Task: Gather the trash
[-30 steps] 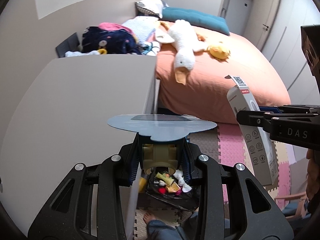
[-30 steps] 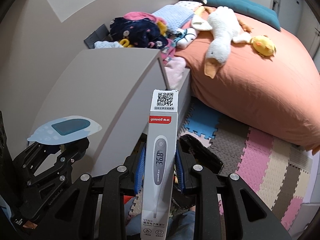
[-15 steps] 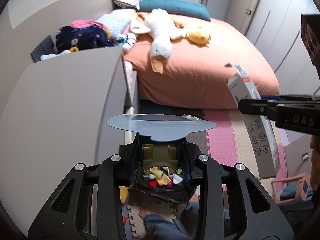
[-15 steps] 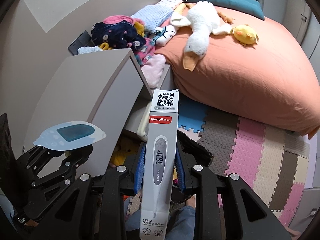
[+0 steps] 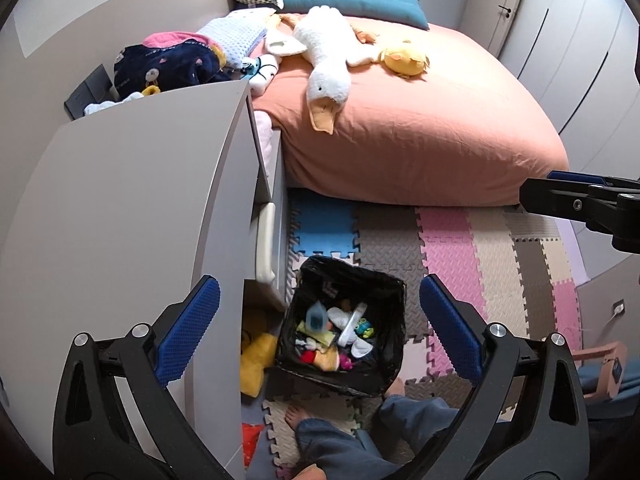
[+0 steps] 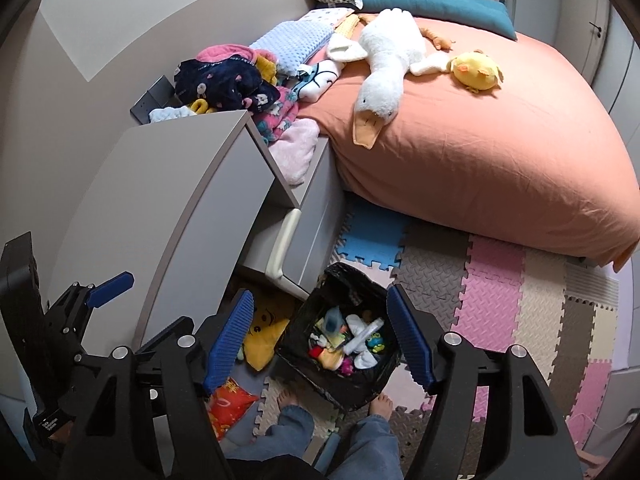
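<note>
A black-lined trash bin (image 5: 384, 288) stands on the foam floor mat, also in the right wrist view (image 6: 340, 276). It holds mixed trash: the white thermometer box (image 5: 352, 322) (image 6: 366, 334), a blue-and-white packet (image 5: 316, 316) (image 6: 334, 320) and small colourful pieces. My left gripper (image 5: 320, 316) is open and empty above the bin. My right gripper (image 6: 320, 334) is open and empty above the bin too. The right gripper's fingers (image 5: 560, 200) show at the right edge of the left wrist view.
A grey cabinet (image 5: 132, 216) stands left of the bin, with a yellow plush toy (image 6: 266, 336) and a red packet (image 6: 228, 404) at its foot. A bed with orange cover (image 5: 420, 128) and plush goose (image 5: 328, 68) lies beyond. The person's bare feet (image 6: 288, 398) stand by the bin.
Both grippers have opened. The blue-and-white packet left the left gripper and the thermometer box left the right one; both now lie in the bin. Both views have tilted down over the bin.
</note>
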`<state>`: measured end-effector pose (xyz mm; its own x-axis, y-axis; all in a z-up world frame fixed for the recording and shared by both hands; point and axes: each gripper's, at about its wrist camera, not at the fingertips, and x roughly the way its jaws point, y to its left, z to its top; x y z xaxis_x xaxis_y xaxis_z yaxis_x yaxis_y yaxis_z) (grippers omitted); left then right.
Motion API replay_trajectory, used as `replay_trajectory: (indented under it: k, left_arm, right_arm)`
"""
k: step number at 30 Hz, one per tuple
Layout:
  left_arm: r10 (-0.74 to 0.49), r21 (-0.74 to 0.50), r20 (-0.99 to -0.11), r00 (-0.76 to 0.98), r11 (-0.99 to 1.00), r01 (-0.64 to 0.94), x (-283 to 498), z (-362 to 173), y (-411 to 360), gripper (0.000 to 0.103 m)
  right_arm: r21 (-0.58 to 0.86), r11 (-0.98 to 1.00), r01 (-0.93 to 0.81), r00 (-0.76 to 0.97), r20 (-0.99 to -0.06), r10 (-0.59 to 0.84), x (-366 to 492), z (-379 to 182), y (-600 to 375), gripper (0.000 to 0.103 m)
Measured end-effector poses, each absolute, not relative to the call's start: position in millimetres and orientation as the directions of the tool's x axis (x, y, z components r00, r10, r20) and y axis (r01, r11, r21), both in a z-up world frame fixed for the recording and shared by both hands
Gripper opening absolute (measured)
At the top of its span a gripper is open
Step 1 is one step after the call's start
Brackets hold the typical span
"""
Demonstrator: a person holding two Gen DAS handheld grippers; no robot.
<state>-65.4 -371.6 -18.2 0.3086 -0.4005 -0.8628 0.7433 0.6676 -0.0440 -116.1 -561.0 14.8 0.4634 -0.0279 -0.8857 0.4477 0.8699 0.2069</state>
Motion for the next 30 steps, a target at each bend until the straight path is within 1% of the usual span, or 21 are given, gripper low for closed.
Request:
replay_trajectory:
  k: [10, 18, 30]
  left_arm:
    - [-0.385, -0.037, -0.87, 0.309, 0.675, 0.737, -68.0, -20.5, -366.9, 0.096]
    - [-0.397, -0.057, -0.862, 0.315, 0.694, 0.718, -63.8, -18.1, -358.0, 0.096]
    - [-0.394, -0.049, -0.851, 0.346, 0.716, 0.696, -61.5, -15.6, -351.8, 0.096]
  right_arm:
    - [0.213, 0.875, 0.435, 0.459, -0.888, -0.012, -113.9, 10.0, -553.7, 0.07]
    - [0.208, 0.882, 0.423, 0.454, -0.891, -0.008, -111.3, 8.8, -548.8, 0.07]
    - [0.203, 0.89, 0.408, 0.458, -0.889, -0.007, -110.3, 10.9, -545.7, 0.07]
